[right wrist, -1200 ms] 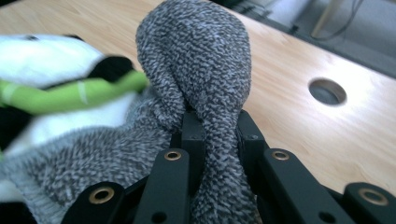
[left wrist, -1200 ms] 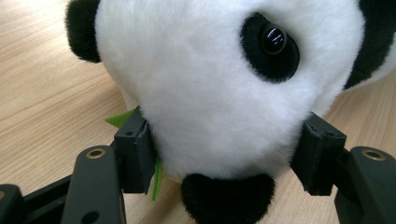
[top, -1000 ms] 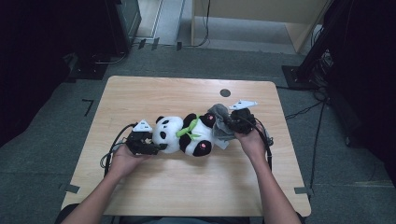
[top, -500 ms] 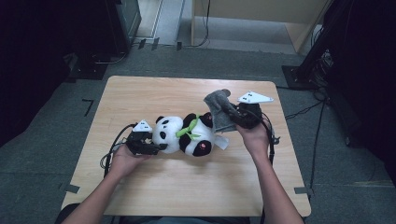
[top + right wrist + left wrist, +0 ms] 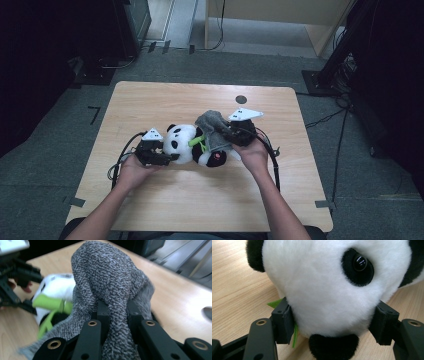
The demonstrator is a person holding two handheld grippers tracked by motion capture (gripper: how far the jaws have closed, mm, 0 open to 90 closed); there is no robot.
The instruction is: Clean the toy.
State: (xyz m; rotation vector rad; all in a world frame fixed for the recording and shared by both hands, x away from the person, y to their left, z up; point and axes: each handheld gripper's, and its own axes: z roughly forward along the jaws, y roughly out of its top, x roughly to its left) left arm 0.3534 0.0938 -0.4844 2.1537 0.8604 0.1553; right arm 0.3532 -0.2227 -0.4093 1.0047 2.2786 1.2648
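Note:
A black-and-white panda plush (image 5: 182, 144) lies on its side in the middle of the wooden table (image 5: 150, 100), a green felt leaf (image 5: 198, 142) at its neck. My left gripper (image 5: 167, 157) is shut on the panda's head; in the left gripper view its pads (image 5: 284, 320) press into the white fur (image 5: 329, 285) from both sides. My right gripper (image 5: 226, 134) is shut on a grey knitted cloth (image 5: 212, 125), which bunches above the panda's body. In the right gripper view the cloth (image 5: 110, 277) is pinched between the jaws of this gripper (image 5: 117, 312), with the leaf (image 5: 48, 302) behind.
A round dark hole (image 5: 241, 99) sits in the tabletop beyond the plush. Black cables (image 5: 274, 160) trail from both grippers across the table. Dark equipment stands on the floor at the far left, and a wooden cabinet (image 5: 280, 20) at the back.
My right gripper first lifted the grey cloth away to the right, then swung left with it over the panda's body. The left gripper and the panda's head stayed put.

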